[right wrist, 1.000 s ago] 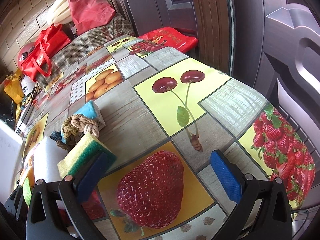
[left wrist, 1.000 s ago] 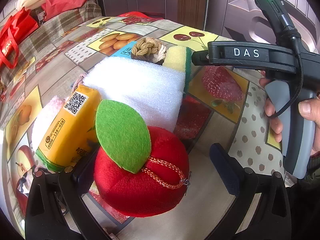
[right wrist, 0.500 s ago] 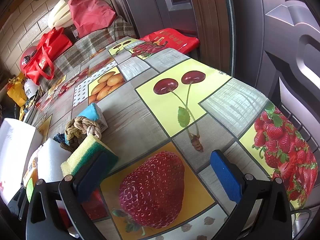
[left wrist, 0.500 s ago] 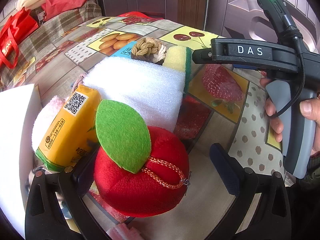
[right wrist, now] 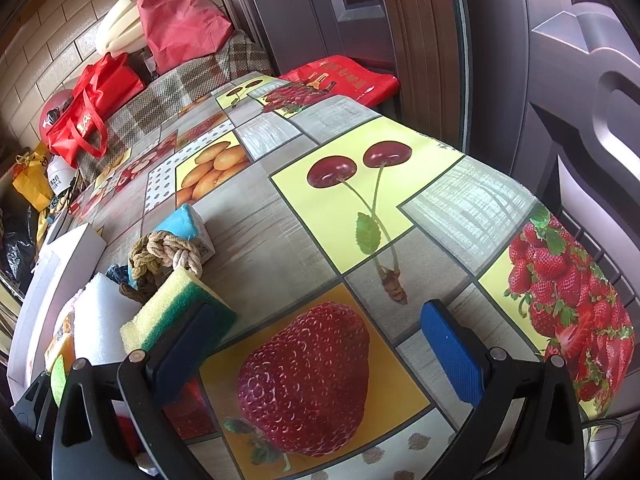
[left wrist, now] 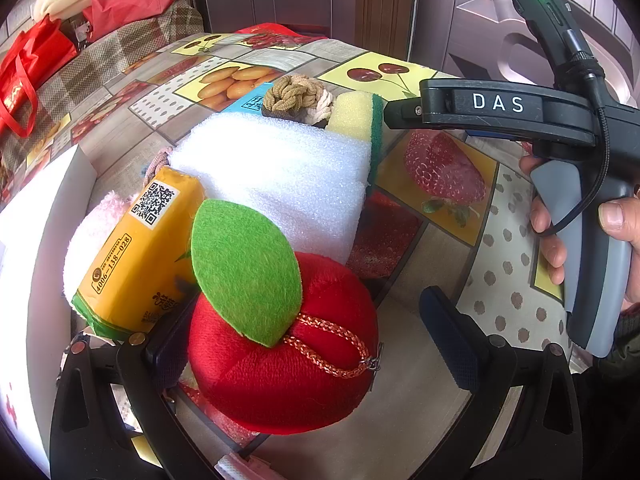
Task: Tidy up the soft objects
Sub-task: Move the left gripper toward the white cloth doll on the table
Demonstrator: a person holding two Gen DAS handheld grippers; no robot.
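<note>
Between the wide-apart fingers of the left gripper (left wrist: 316, 340) the red plush apple (left wrist: 280, 344) sits on the table (left wrist: 420, 412); probably light and squashy, best pinched across its round body. The right gripper (right wrist: 316, 344) is spread too, holding nothing.

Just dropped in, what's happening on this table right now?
A person holds a claw in each hand over a fruit-print tablecloth. The left claw is open around a red plush apple, not closed on it. The right claw hangs open and empty over the printed strawberry. Other soft things sit bunched together: a white foam block, a yellow tissue pack, a yellow-green sponge and a knotted rope. A white box stands at the left.
</note>
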